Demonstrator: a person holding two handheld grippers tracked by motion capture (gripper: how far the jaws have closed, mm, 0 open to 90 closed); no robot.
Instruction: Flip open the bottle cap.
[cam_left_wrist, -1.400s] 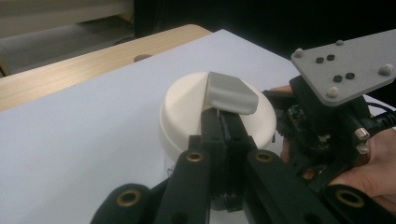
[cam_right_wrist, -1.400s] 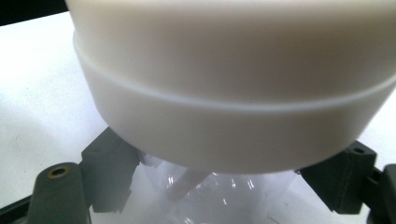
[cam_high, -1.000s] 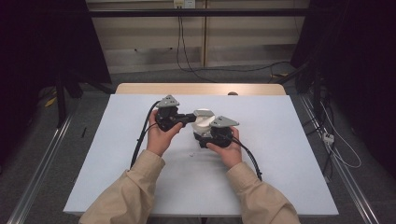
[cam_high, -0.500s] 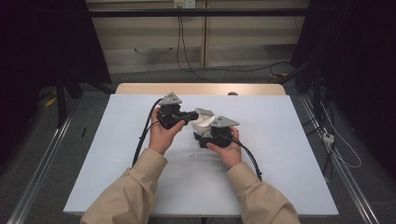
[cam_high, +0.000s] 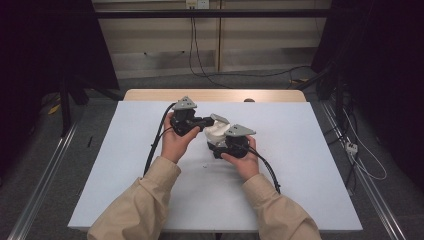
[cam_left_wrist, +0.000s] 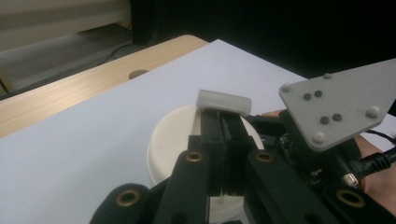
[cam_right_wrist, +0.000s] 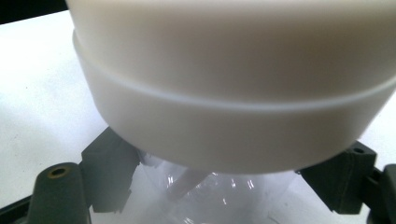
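Observation:
A clear jar (cam_right_wrist: 219, 196) with a round white lid (cam_high: 216, 133) (cam_left_wrist: 170, 140) (cam_right_wrist: 233, 93) is held just above the middle of the white table (cam_high: 300, 150). My right gripper (cam_high: 221, 143) (cam_right_wrist: 219, 186) is shut on the jar's clear body just under the lid, one black jaw on each side. My left gripper (cam_high: 209, 121) (cam_left_wrist: 223, 116) reaches in from the left over the lid. It is shut on a small white tab (cam_left_wrist: 224, 101) that stands up from the lid's top. The right gripper's grey plate (cam_left_wrist: 341, 107) shows close beside the lid.
A wooden strip (cam_high: 210, 95) runs along the table's far edge, with a small round hole (cam_left_wrist: 137, 73) in it. A tiny white speck (cam_high: 204, 165) lies on the table near the hands. Cables (cam_high: 155, 145) trail from both grippers toward the person.
Almost nothing differs. Both grippers keep their hold on the jar and lid; the left gripper has edged very slightly away from the person.

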